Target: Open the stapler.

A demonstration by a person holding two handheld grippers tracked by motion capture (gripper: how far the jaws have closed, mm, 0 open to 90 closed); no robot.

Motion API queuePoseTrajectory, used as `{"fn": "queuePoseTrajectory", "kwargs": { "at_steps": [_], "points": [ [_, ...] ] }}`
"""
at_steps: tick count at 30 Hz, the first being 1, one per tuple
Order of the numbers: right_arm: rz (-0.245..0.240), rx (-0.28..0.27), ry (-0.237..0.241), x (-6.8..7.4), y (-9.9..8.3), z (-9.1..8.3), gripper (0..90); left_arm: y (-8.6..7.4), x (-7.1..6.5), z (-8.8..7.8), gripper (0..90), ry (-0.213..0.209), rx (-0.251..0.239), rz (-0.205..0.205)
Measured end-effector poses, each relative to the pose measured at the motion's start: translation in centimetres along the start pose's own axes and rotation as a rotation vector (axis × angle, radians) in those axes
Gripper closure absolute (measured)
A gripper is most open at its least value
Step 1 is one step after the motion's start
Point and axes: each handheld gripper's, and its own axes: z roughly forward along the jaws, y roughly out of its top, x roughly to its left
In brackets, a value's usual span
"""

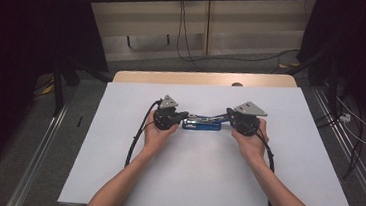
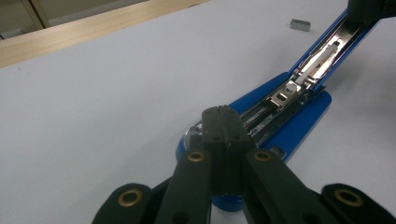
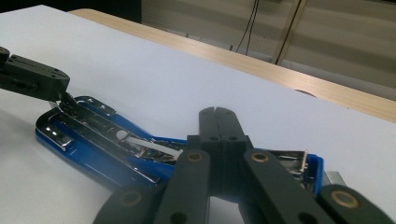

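The stapler (image 1: 202, 123) lies open in the middle of the desk (image 1: 204, 185), somewhat nearer the far edge than the near one, its blue base flat on the white top and its blue lid swung up and away toward my right side. In my left gripper view I see the metal staple channel (image 2: 299, 81) bare and shining, running up the raised lid. My left gripper (image 1: 186, 116) sits at the stapler's left end, its jaws closed tight together with nothing between them, tips right over the rounded blue end of the base (image 2: 303, 126). My right gripper (image 1: 229, 115) is at the other end, its jaws likewise pressed shut on nothing, hovering just above the lid's end; whether they touch it I cannot tell. From my right gripper view the left gripper's tip (image 3: 35, 79) meets the far end of the stapler. A small grey block of staples (image 2: 300, 24) rests on the desk beyond the lid, apart from it. Both hands hold their grippers pointed inward at each other.
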Motion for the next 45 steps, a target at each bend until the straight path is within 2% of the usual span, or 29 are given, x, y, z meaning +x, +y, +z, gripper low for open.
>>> {"fn": "queuePoseTrajectory", "kwargs": {
  "at_steps": [14, 25, 31, 36, 45],
  "points": [
    [0.025, 0.005, 0.004, -1.0, -0.8, -0.6, 90.0, -0.1, 0.0, 0.0, 90.0, -0.001, -0.005, -0.01],
    [0.046, 0.033, 0.006, -1.8, -1.4, -0.9, 90.0, -0.1, 0.0, 0.0, 90.0, 0.0, -0.007, -0.012],
    [0.054, 0.031, 0.002, -1.9, -1.4, -0.9, 90.0, -0.1, 0.0, 0.0, 90.0, 0.0, -0.008, -0.016],
    [0.052, 0.059, 0.0, -1.9, -1.7, -0.6, 90.0, -0.1, 0.0, 0.0, 90.0, -0.001, -0.007, -0.016],
    [0.053, 0.067, 0.0, -1.9, -1.7, -0.5, 90.0, -0.2, -0.1, 0.0, 90.0, 0.008, -0.012, -0.013]
  ]
}}
